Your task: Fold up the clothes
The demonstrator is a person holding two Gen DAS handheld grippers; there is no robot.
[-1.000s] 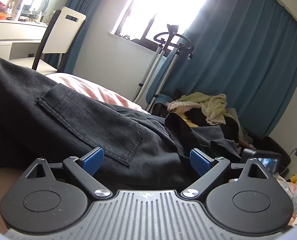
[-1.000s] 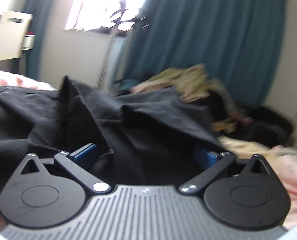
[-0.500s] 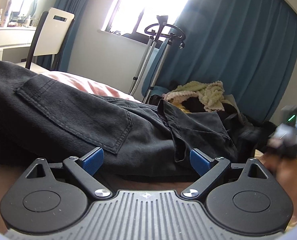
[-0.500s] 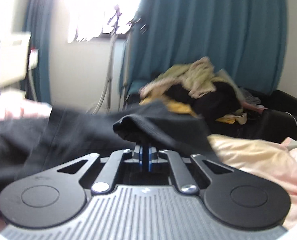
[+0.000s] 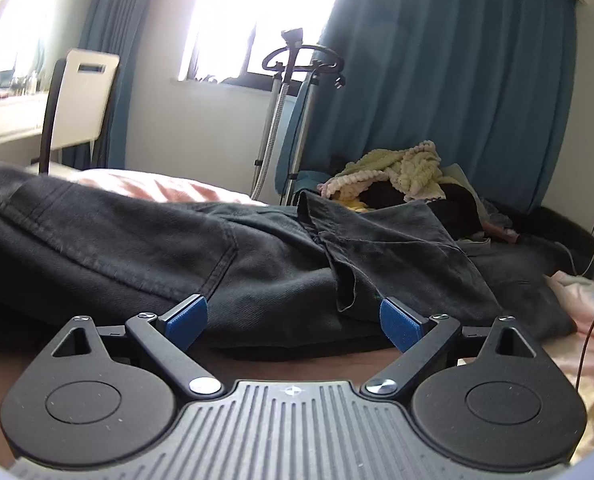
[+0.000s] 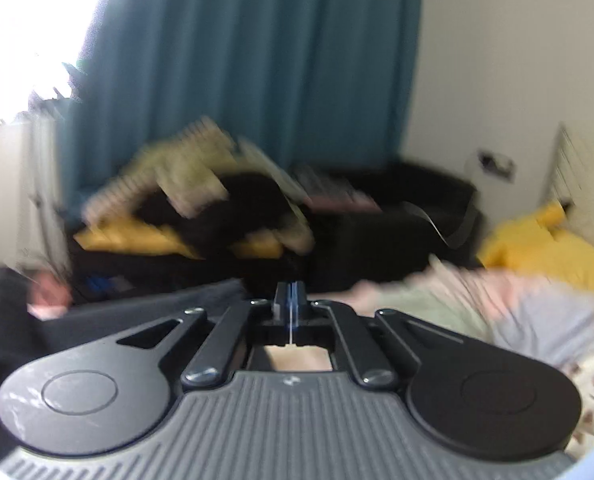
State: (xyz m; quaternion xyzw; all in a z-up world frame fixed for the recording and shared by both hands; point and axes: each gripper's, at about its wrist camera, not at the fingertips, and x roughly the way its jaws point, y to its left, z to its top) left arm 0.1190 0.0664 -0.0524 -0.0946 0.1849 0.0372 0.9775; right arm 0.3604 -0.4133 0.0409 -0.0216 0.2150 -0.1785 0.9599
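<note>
- Fingers (image 5: 187, 318) of the left gripper (image 5: 293, 320) stand wide apart and hold nothing. The near edge of the dark trousers (image 5: 257, 280) lies just ahead of them, spread across the bed (image 5: 161, 186) with a back pocket (image 5: 109, 240) facing up.
- Risk, left side: I judge that closing here could catch several layers at once, because a loose flap (image 5: 345, 280) overlaps the main panel near the right-hand pad. That would drag the whole garment, not one edge.
- Right gripper (image 6: 291, 294): its pads are pressed together, and I see no cloth between them. Dark cloth (image 6: 97, 320) lies low on its left.
- Risk, right side: this view is heavily blurred. If a fold was meant to be carried, I cannot confirm it is held; the fold may come out uneven.
- Surroundings, left to right in the left view: a white chair (image 5: 85, 108), a garment steamer stand (image 5: 293, 80), a blue curtain (image 5: 437, 80), and a pile of clothes (image 5: 401, 168) just behind the trousers.
- Obstruction: the pile sits close to the far edge of the trousers, so a fold thrown that way could land on it.
- A thin cable (image 5: 589, 340) crosses the bedding at far right and could snag.
- In the right view, a yellow item (image 6: 537, 240) rests on pale bedding (image 6: 517, 304), well clear of the trousers.
</note>
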